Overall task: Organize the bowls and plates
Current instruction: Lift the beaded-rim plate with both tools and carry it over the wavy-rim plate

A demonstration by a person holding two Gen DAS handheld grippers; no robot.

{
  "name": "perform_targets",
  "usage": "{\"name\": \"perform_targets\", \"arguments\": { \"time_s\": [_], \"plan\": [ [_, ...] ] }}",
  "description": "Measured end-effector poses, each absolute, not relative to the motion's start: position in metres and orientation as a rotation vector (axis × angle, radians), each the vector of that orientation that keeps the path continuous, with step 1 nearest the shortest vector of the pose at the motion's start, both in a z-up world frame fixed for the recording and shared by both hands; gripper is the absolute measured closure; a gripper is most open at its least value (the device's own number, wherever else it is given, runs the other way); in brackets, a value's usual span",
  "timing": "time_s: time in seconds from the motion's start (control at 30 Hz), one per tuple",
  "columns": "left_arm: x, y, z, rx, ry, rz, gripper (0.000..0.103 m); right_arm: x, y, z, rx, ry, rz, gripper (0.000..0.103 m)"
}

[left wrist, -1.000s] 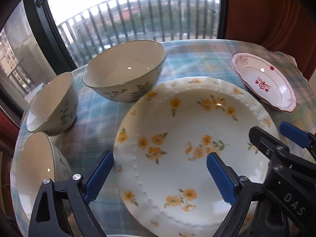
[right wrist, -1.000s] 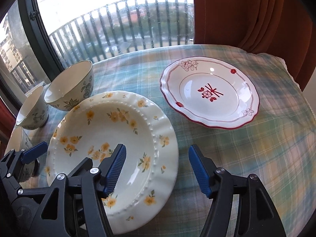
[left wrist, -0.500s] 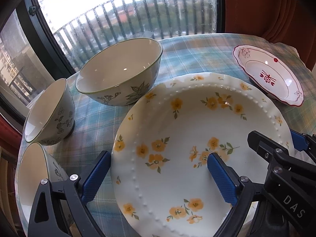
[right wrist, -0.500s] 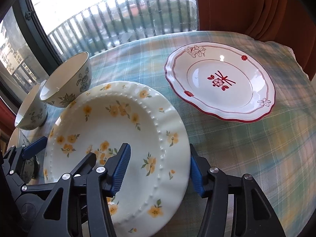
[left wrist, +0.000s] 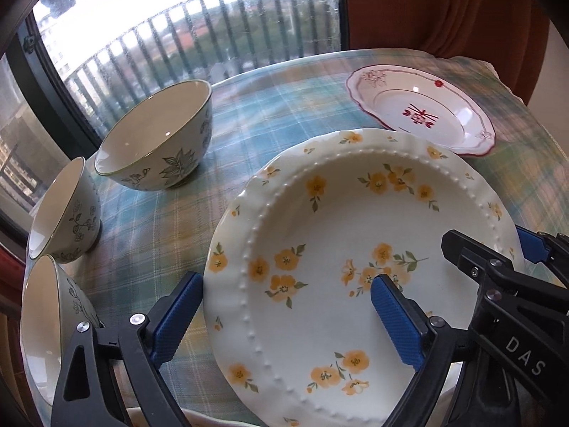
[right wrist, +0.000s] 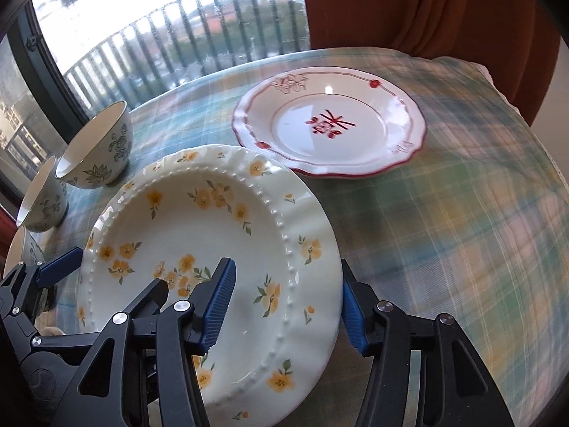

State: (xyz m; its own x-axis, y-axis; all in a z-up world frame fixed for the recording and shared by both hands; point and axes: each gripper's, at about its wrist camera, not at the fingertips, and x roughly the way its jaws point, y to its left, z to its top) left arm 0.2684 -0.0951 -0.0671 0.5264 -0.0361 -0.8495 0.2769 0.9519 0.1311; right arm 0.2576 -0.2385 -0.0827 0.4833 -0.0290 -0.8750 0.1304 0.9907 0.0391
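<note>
A large cream plate with yellow flowers (left wrist: 355, 249) (right wrist: 199, 249) is held between both grippers, lifted and tilted off the checked cloth. My left gripper (left wrist: 284, 315) straddles its left rim, one pad outside, one over the inside. My right gripper (right wrist: 286, 302) straddles its right rim the same way. Both jaws stand wide. A smaller red-trimmed plate (left wrist: 419, 110) (right wrist: 330, 124) lies flat beyond it at the right. Three floral bowls stand at the left: a large one (left wrist: 160, 142) (right wrist: 96, 149), a middle one (left wrist: 64, 210) (right wrist: 41, 195) and a near one (left wrist: 46, 323).
The round table has a blue-green checked cloth (right wrist: 462, 213). A window with a balcony railing (left wrist: 195, 28) is behind it. An orange curtain (right wrist: 426, 3) hangs at the back right.
Both grippers have moved in around the flowered plate's rims. The plate has risen and tilted, and its far edge now overlaps the red-trimmed plate in view.
</note>
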Motion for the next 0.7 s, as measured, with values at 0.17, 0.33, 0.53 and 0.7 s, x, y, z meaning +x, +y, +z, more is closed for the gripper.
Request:
{"name": "perform_targets", "arguments": {
  "time_s": [0.17,0.33,0.53,0.7],
  "plan": [
    [0.265,-0.094,-0.069,0.27,0.984,-0.196,0.015,0.248,-0.242,-0.081,0.105,1.036,-0.079,0.044],
    [0.276,-0.083,-0.072,0.187,1.03,-0.21,0.022,0.245,-0.242,-0.083,0.071,1.027,-0.077,0.044],
    [0.276,-0.085,-0.074,0.151,1.039,-0.206,0.021,0.246,-0.241,-0.089,0.076,1.029,-0.089,0.049],
    [0.276,-0.086,-0.074,0.157,1.058,-0.203,0.021,0.248,-0.24,-0.089,0.082,1.043,-0.117,0.049]
  ]
}}
